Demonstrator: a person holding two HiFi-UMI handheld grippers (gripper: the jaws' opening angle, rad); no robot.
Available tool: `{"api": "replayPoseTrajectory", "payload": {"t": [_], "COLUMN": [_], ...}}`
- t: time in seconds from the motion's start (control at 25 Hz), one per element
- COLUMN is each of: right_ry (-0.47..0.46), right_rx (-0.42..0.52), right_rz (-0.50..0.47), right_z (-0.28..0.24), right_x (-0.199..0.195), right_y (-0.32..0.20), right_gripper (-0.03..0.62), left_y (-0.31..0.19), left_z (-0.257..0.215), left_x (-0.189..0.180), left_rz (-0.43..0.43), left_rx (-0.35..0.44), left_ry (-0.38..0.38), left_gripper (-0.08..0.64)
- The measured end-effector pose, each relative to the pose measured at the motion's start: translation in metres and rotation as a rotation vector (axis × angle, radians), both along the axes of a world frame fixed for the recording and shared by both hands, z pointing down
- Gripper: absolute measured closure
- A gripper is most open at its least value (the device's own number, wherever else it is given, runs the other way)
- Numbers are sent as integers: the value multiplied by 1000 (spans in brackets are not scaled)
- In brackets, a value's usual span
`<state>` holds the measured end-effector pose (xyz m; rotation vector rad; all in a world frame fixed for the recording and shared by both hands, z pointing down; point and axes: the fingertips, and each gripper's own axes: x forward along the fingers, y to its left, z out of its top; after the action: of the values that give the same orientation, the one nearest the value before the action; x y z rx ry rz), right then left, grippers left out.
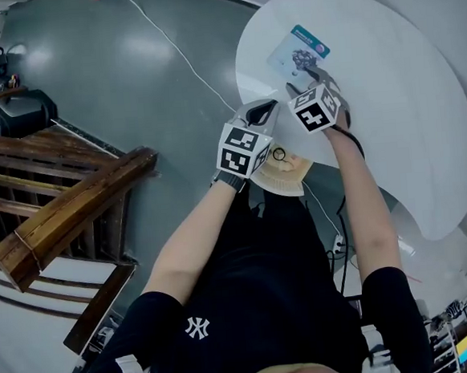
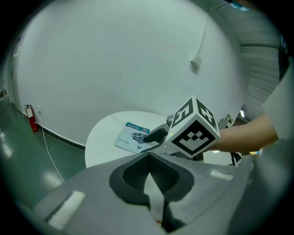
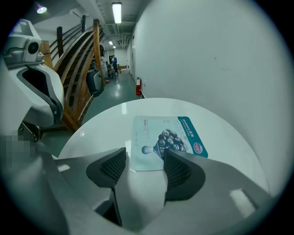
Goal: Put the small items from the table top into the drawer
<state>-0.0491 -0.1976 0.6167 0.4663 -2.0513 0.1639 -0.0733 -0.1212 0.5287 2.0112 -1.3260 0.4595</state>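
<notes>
Right tool (image 3: 144,160): jaws spread wide, nothing gripped. It points steeply down at the counter (image 3: 220,133). The packet (image 3: 161,140) lies flat just ahead of it, with the near edge showing in the gap between the jaws and the near corner hidden behind the right-hand jaw. Whether a pad touches the packet yet, I cannot tell.

Judgement: the wide opening and steep tilt suit a thin, flat item, with one jaw going over the edge and the other catching under it or pinching from the side. A flat sachet on a smooth top is likely to slide rather than lift, so the approach should be from the edge.

Left tool (image 2: 149,172): pads closed together and empty. It sits beside and slightly behind the right tool, over the counter's rim, probably parked clear of the pick.

Below both tools in the head view is a beige tray shape (image 1: 285,173), apparently the open drawer, with a small ring-like object in it — detail too small to confirm.

Step in hand: reaching for the packet, with the grasp not yet made. No other loose item is visible on the counter.
</notes>
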Motion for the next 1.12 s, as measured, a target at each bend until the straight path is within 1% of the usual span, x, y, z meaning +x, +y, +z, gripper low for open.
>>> {"api": "replayPoseTrajectory", "payload": {"t": [0.12,0.16,0.24,0.28,0.32,0.36,0.4,0.48,0.52,0.72,1.12], "right_ry": [-13,-22,-39,-43,-44,-41,-34,-21,-18,-19,-65], "right_rx": [-34,-57,-106,-121,-128,-129,-124,-109,-104,-73,-11], "right_rz": [-10,-7,4,5,2,-3,-9,-10,-7,17,108], "right_z": [4,5,6,6,5,5,4,5,5,-2,-34], "right_x": [-1,-1,-1,-2,-3,-4,-4,-1,1,12,30], "right_y": [-2,-2,-1,0,2,5,7,11,12,16,36], "right_gripper": [299,309,353,364,387,424,476,531,548,555,554], "left_y": [-2,-4,-6,-7,-7,-7,-7,-6,-6,-4,5], "left_z": [3,5,6,6,6,6,5,5,5,3,-9], "left_x": [-2,-3,-2,-1,0,0,1,3,4,10,20], "left_rz": [-15,-19,-24,-24,-23,-21,-20,-17,-14,-3,31], "left_rx": [-5,-7,-12,-12,-12,-11,-10,-8,-8,-4,26], "left_ry": [-4,-5,-4,-4,-3,-3,-4,-5,-6,-9,1], "left_gripper": [560,560,560,560,560,560,560,560,560,560,560]}}
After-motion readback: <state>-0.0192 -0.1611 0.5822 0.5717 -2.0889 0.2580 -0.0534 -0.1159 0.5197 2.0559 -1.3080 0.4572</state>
